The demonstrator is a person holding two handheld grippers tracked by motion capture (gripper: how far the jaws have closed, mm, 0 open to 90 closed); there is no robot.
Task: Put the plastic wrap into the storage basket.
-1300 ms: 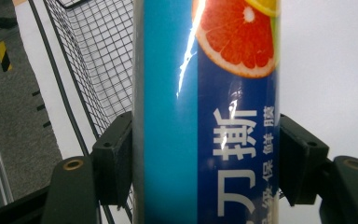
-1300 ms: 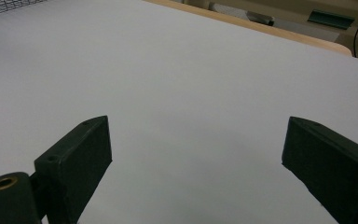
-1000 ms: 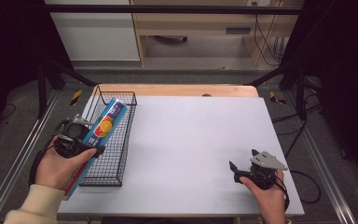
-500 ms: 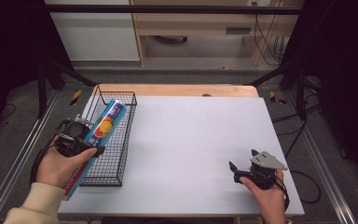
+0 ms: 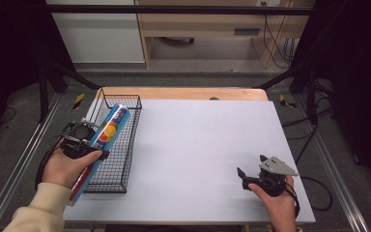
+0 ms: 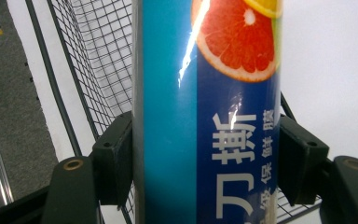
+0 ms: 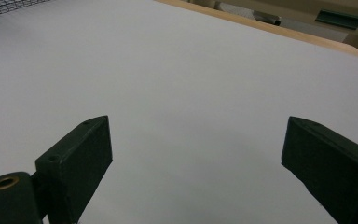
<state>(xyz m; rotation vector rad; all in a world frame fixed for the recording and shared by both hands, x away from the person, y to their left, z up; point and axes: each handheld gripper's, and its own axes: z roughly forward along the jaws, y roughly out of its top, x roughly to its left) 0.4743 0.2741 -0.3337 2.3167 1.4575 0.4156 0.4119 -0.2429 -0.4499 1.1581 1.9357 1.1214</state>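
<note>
Glossy cardboard makes the cling-film box light, stiff and somewhat slippery, so my left gripper pinches it across mid-length over the wire basket at frame left, while my right gripper rests spread on the tabletop.

We were in a lab or work room set up for filming. A plain white table stood on a grey carpet floor inside black metal frame bars. At twelve o'clock we saw a wooden desk, with loose cables hanging at one o'clock.
</note>
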